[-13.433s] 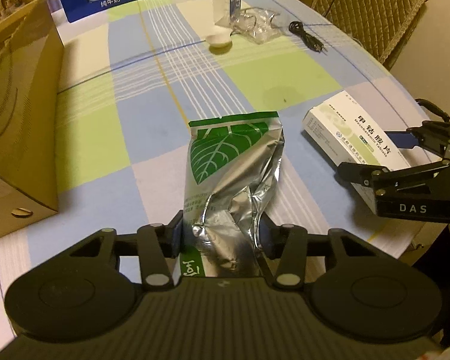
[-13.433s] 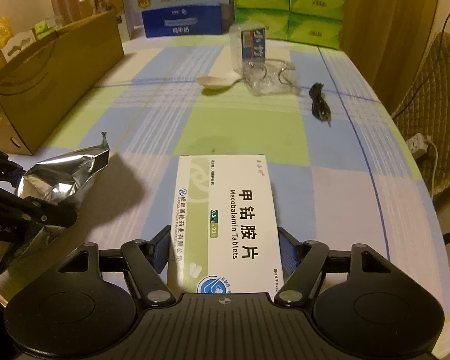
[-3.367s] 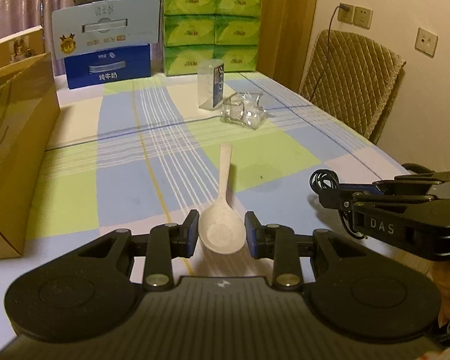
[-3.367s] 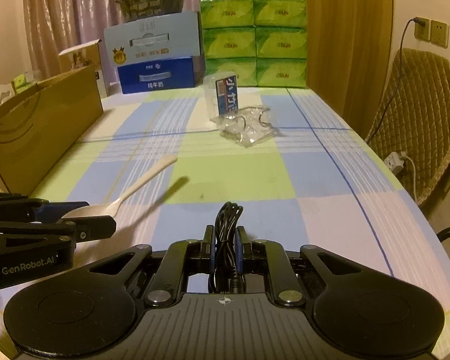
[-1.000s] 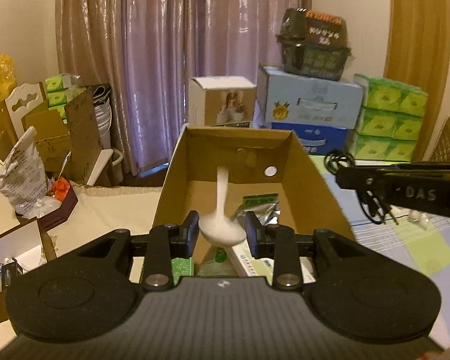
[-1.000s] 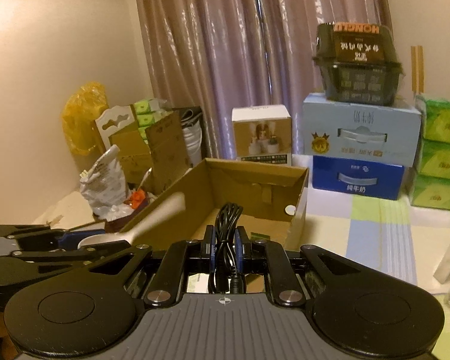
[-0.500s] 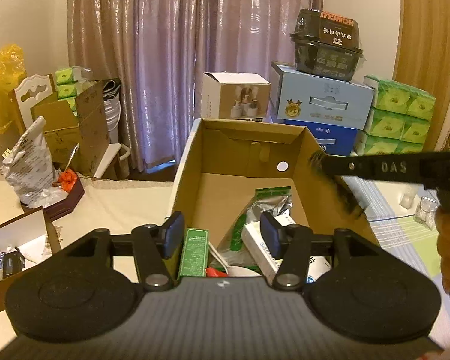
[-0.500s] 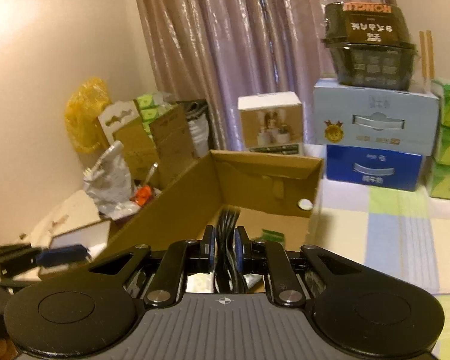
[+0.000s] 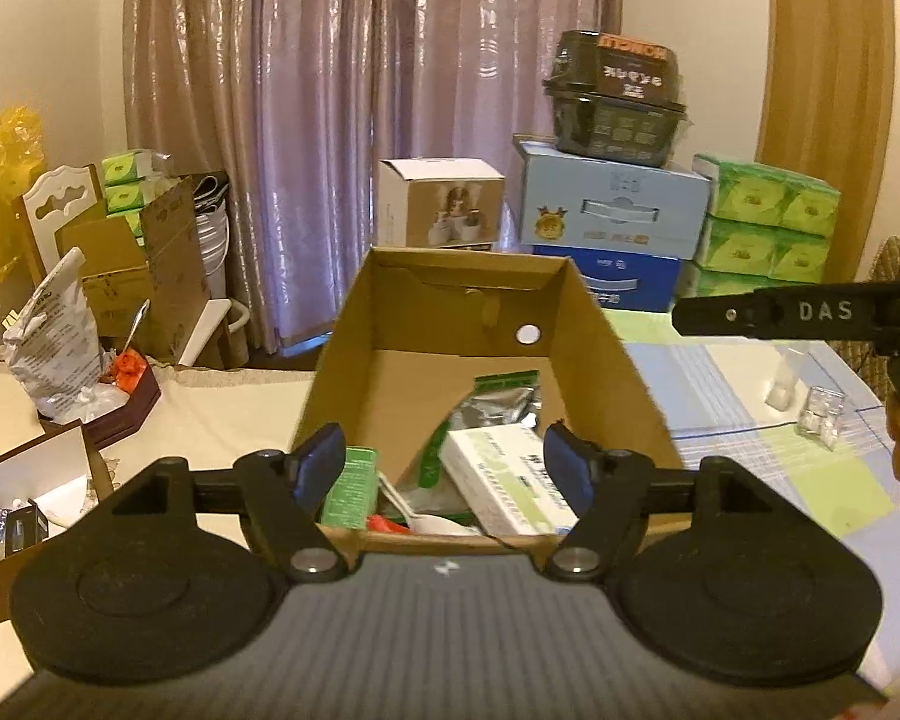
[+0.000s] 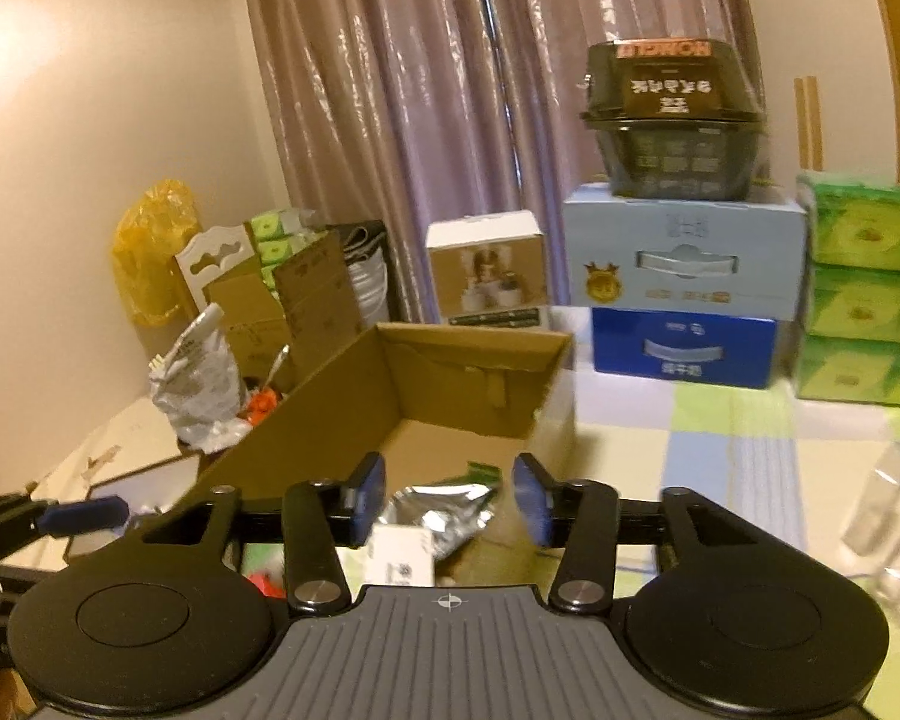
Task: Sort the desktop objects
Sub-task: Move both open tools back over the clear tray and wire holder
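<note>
Cardboard box (image 9: 600, 360) beneath both grippers, seemingly.

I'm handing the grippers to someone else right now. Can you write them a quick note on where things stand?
Left gripper: open, empty, over the box.
Right gripper: open, empty, also over the box.
In the box: foil bag, tablet box, spoon, green packet. The cable is not visible.
Left on the table: the clear plastic pieces.
</note>
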Demonstrator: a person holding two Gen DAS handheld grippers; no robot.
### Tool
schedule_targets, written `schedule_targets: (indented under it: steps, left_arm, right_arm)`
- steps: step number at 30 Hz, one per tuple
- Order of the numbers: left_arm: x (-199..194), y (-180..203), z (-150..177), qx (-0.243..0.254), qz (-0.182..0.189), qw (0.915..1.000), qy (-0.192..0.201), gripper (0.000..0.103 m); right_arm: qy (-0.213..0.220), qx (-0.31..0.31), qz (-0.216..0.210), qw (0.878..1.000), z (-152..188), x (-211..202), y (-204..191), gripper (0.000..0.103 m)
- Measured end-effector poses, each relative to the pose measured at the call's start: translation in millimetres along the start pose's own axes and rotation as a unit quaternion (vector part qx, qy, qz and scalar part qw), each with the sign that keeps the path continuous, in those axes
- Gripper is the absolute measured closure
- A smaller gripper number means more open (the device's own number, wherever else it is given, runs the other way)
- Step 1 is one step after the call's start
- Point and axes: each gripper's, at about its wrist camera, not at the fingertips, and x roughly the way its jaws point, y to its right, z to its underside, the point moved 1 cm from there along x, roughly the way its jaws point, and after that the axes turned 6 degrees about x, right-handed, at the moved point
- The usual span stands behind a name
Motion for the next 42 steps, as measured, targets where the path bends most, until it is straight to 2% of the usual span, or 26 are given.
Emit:
schedule_targets:
  steps: [5, 7, 10, 13, 16, 23, 27, 30, 33, 36, 39, 41, 42]
  left_arm:
    - [-9, 23, 1, 0.005, 0.013, 0.9999, 0.0, 0.029]
    - [-13, 34, 0, 0.009, 0.02, 0.9998, 0.002, 0.026]
    - [-21, 52, -1, 0.009, 0.033, 0.9994, 0.006, 0.018]
    - [-28, 73, -1, 0.017, 0.053, 0.9984, 0.011, 0.009]
    - [-31, 97, -1, 0.038, 0.073, 0.9965, 0.012, 0.002]
    - [-29, 158, -11, 0.098, 0.123, 0.9875, 0.015, 0.001]
    - [-20, 189, -17, 0.129, 0.149, 0.9805, 0.007, 0.001]
    - [-8, 213, -24, 0.166, 0.166, 0.9722, 0.002, 0.001]
    - [3, 235, -32, 0.216, 0.189, 0.958, -0.004, 0.001]
    - [15, 259, -40, 0.286, 0.209, 0.9351, -0.001, 0.001]
    - [29, 280, -47, 0.357, 0.237, 0.9037, -0.004, 0.001]
    - [37, 293, -48, 0.407, 0.255, 0.8771, -0.005, 0.001]
    - [42, 299, -49, 0.433, 0.269, 0.8602, -0.001, 0.001]
  right_arm:
    - [-0.001, 0.005, 0.015, 1.0, 5, -31, 19, 0.034]
    - [0.0, 0.007, 0.018, 1.0, 9, -44, 26, 0.024]
    - [-0.008, 0.002, 0.014, 1.0, 21, -66, 42, 0.012]
    - [-0.017, -0.006, 0.024, 1.0, 39, -87, 64, 0.006]
    - [-0.035, -0.001, 0.051, 0.998, 57, -103, 93, 0.002]
    - [-0.053, 0.022, 0.112, 0.992, 72, -143, 158, 0.002]
    - [-0.056, 0.012, 0.126, 0.99, 68, -157, 180, 0.002]
    - [-0.073, -0.019, 0.125, 0.989, 63, -162, 191, 0.002]
    - [-0.097, -0.066, 0.118, 0.986, 61, -161, 200, 0.002]
    - [-0.121, -0.119, 0.103, 0.98, 59, -158, 210, 0.002]
    - [-0.143, -0.168, 0.086, 0.972, 57, -150, 221, 0.002]
    - [-0.154, -0.196, 0.077, 0.965, 56, -142, 228, 0.002]
    - [-0.16, -0.211, 0.074, 0.961, 55, -139, 231, 0.002]
